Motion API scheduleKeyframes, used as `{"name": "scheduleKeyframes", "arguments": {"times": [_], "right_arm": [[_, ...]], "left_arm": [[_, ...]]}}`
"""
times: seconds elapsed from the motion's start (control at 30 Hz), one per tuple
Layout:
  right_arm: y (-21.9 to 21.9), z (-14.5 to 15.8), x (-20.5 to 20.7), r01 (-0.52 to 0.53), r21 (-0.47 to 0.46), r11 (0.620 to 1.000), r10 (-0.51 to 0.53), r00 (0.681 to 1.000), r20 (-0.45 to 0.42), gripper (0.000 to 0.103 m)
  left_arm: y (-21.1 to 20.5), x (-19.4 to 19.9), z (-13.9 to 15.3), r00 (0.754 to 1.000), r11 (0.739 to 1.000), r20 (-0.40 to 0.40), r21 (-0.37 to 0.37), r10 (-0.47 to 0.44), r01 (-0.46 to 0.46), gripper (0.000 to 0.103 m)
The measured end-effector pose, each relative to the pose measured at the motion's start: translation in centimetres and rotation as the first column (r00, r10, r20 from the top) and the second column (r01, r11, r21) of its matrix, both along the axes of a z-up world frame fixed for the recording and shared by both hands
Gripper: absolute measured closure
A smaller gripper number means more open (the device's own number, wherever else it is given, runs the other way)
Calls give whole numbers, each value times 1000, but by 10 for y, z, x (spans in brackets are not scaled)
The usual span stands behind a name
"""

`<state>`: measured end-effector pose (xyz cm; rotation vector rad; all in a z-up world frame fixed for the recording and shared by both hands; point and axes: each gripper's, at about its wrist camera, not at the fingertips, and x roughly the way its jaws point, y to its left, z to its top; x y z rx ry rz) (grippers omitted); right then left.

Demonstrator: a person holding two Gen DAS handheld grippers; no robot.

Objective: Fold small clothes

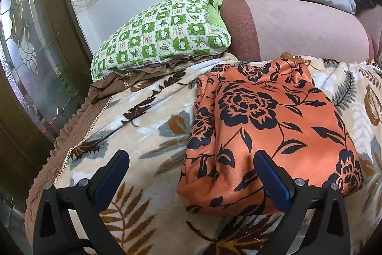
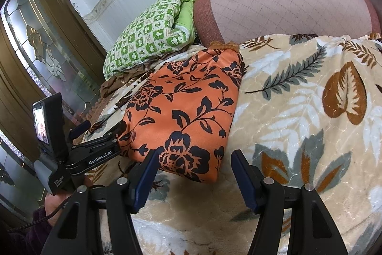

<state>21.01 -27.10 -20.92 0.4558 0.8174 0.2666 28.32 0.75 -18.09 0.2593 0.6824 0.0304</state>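
Orange garment [image 1: 267, 126] lies folded on the blanket [image 2: 298, 92], by my grippers. My left gripper [image 1: 191, 173] and right gripper [image 2: 194, 173] both gape wide, holding nothing. Risk: the slick fabric slides and the fold comes undone if I pinch only the top layer.

Both looking down at a slant, close over the leaf-print blanket [image 1: 152, 111]. Left wrist view set left of the orange flowered garment [image 1: 274, 130], right wrist view nearer its right corner. Shared: garment, green checked pillow [image 2: 148, 40], pink headboard [image 2: 286, 8].
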Motion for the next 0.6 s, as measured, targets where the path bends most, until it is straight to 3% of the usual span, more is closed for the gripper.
{"name": "scheduleKeyframes", "arguments": {"times": [0.6], "right_arm": [[-9,0,1,23,22,999,-22,1000,-7,37]], "left_arm": [[4,2,1,1000,1000,-3,-12,4,-4,0]]}}
